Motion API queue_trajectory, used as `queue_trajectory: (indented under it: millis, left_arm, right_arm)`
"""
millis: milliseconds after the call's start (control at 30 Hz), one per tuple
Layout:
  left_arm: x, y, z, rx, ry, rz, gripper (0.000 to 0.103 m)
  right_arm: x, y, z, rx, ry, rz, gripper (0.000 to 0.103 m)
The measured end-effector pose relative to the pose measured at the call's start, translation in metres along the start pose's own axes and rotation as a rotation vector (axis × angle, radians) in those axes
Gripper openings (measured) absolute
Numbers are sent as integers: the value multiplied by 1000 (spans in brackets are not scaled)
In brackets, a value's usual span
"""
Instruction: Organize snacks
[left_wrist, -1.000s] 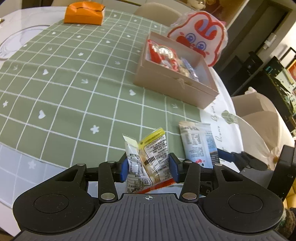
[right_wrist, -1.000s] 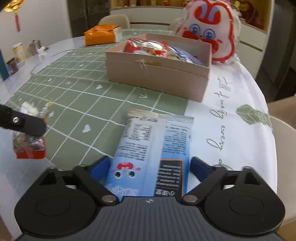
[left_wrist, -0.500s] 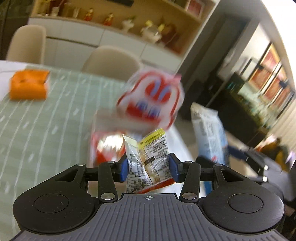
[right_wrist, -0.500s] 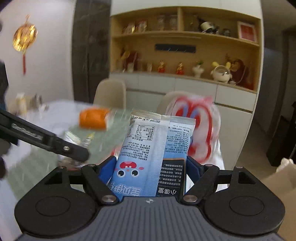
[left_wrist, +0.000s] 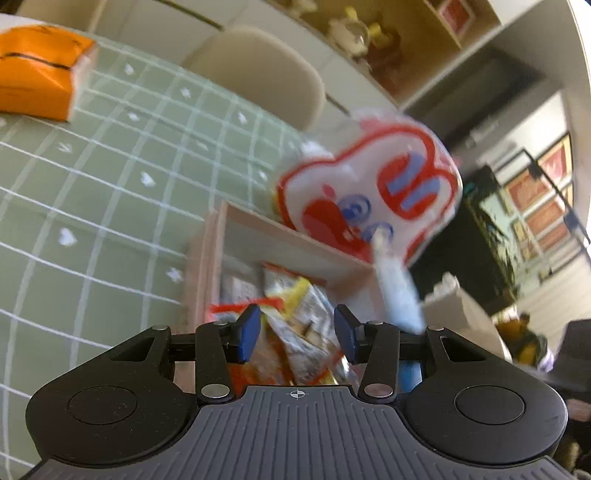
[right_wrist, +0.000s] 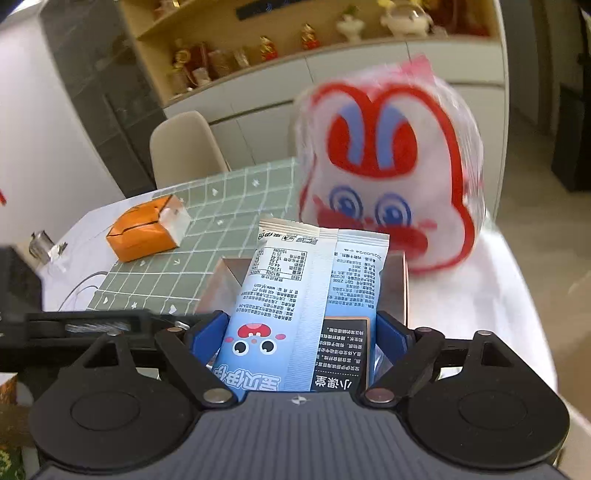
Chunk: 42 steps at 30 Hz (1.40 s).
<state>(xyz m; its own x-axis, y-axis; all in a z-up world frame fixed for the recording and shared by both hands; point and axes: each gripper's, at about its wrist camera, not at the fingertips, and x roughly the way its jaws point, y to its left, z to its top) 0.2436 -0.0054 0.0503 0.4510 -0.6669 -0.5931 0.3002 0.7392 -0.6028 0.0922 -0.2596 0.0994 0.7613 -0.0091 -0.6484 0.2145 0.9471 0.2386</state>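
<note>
My left gripper (left_wrist: 297, 328) hovers over the open cardboard box (left_wrist: 207, 258), its jaws closing on a small clear and yellow snack packet (left_wrist: 306, 325). Other wrapped snacks (left_wrist: 236, 291) lie blurred in the box below. My right gripper (right_wrist: 299, 332) is above the near end of the same box (right_wrist: 221, 280). Its jaws are opening around a long blue snack packet (right_wrist: 295, 295), which stands between them with a slim gap at the right pad. That packet shows as a pale blur (left_wrist: 395, 291) in the left wrist view. The left gripper's black finger (right_wrist: 92, 325) crosses the right wrist view.
A big white and red rabbit-face bag (right_wrist: 388, 166) stands just behind the box. An orange box (right_wrist: 147, 232) lies further back on the green checked tablecloth (left_wrist: 92, 184). Beige chairs (left_wrist: 258, 70) stand at the table's far side, in front of a shelf wall.
Both grippers lifted their packets off the near part of the table and carried them over to the cardboard box. The right jaws now stand a little wider around the blue packet.
</note>
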Motion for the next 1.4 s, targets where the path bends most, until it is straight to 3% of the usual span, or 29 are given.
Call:
queue_trajectory:
  millis: [100,167,267,333,433,467,500,567,633,900,1033,1167,1400]
  left_arm:
    - [-23,3,-3,-22,-113,10,49]
    - [-31,2,-6,-15,-122,-2,49]
    - [-37,-3,-17,4,-77,16,49]
    - [-42,-3,-25,8,-68,19,49]
    - [-54,-1,-41,3,-62,27,49]
    - [-57,-1,-46,3,-60,26,49]
    - [-60,-2,-50,5,-61,27,49]
    - [-66,-6,-58,22,-72,37,49]
    - [-73,-11,-66,49,-85,45,49]
    - [-99,-31,-134,240,-87,190,49]
    - [-96,-30,-181,324,-57,327,49]
    - [-88,-22,-210,329,-36,371,49]
    - [-84,-30,-233,437,-117,433,50]
  right_arm:
    - [18,-5,-2,55,110,55,88]
    - [17,-6,-7,87,63,144,89]
    - [44,-1,-11,44,165,23,89]
    - [47,-4,-15,77,148,17,89]
    - [29,-23,-20,259,17,185,89]
    - [26,-28,-22,305,2,258,90]
    - [28,-26,-22,310,19,269,91]
    - [27,-14,-22,245,32,185,91]
    - [16,-3,-28,160,-12,114,91]
    - [-67,26,-82,-105,-251,-75,92]
    - [-85,28,-125,-87,-186,-115,92]
    - [-81,31,-171,-105,-113,-143,93]
    - [-70,36,-211,-124,-83,-203,93]
